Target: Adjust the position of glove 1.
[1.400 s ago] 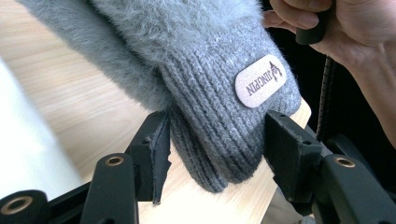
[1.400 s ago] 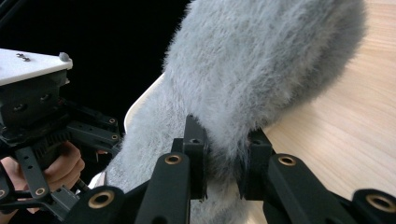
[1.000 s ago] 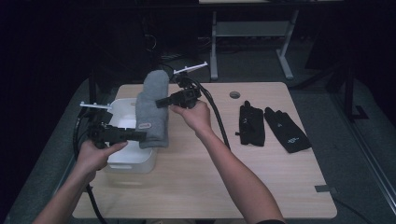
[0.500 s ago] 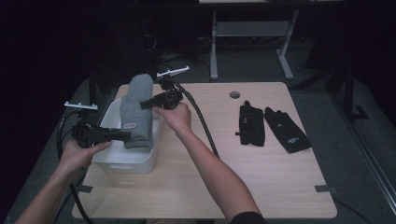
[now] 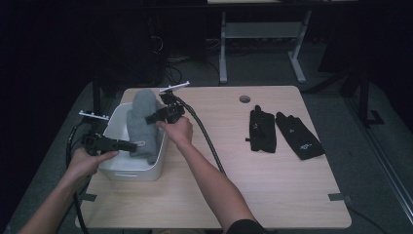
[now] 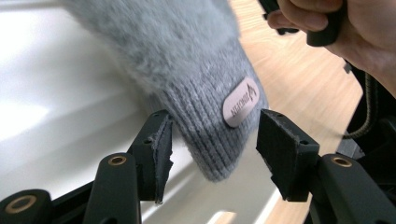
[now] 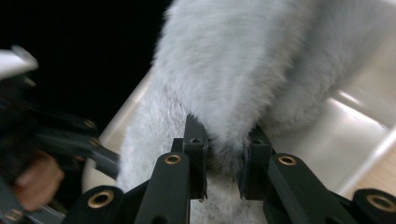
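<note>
Right hand-held gripper (image 7: 223,161) pinches grey mitten (image 5: 142,124) lengthwise, cuff toward person.

Both grippers are black: the left gripper (image 6: 212,156) has flat square pads (image 6: 280,149) and brass-coloured pivot pins behind the fingers. The right gripper (image 7: 223,161) matches it, with a thick braided cable (image 5: 204,134) and a pale plate above.
</note>
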Tool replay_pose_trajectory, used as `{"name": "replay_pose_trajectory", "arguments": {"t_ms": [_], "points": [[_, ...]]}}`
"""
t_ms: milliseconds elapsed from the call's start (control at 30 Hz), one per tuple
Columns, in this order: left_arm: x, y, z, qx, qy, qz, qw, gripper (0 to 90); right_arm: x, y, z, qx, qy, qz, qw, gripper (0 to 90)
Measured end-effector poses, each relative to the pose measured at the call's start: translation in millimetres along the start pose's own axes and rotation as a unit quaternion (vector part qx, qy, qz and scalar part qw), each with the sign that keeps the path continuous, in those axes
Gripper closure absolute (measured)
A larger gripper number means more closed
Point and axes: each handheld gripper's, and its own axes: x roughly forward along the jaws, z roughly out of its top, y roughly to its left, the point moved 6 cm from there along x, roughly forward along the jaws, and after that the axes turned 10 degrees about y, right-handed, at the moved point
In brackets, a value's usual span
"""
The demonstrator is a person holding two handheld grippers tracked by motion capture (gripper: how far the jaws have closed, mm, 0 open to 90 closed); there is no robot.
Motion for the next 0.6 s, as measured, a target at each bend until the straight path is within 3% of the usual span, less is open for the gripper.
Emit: {"name": "replay_pose_trajectory", "arguments": {"t_ms": [167,200,333,467,500,600], "points": [[7.7,3.8,4.3,-0.003,0.007,0.002,1.0000,45.6,16.5,-15.3,-13.1,0.008,0.040,-0.038,0.9985,74.7],[9.8,4.3,4.6,-0.005,0.012,0.006,0.9999,45.6,19.1,-18.0,-14.9,-0.002,0.043,-0.053,0.9977,74.9],[20.0,8.2,5.5,-0.010,0.032,0.020,0.9992,45.2,18.6,-16.6,-14.2,-0.011,0.051,-0.066,0.9964,68.0],[28.5,7.6,7.2,-0.011,0.045,0.025,0.9986,45.0,19.6,-10.5,-13.0,-0.029,0.057,-0.091,0.9938,52.1],[31.1,7.0,7.6,-0.011,0.048,0.026,0.9984,45.2,17.8,-8.4,-11.4,-0.037,0.050,-0.108,0.9922,49.6],[38.5,6.5,8.6,-0.003,0.062,0.027,0.9977,45.7,9.7,-6.0,-8.5,-0.051,0.043,-0.126,0.9898,50.0]]}}
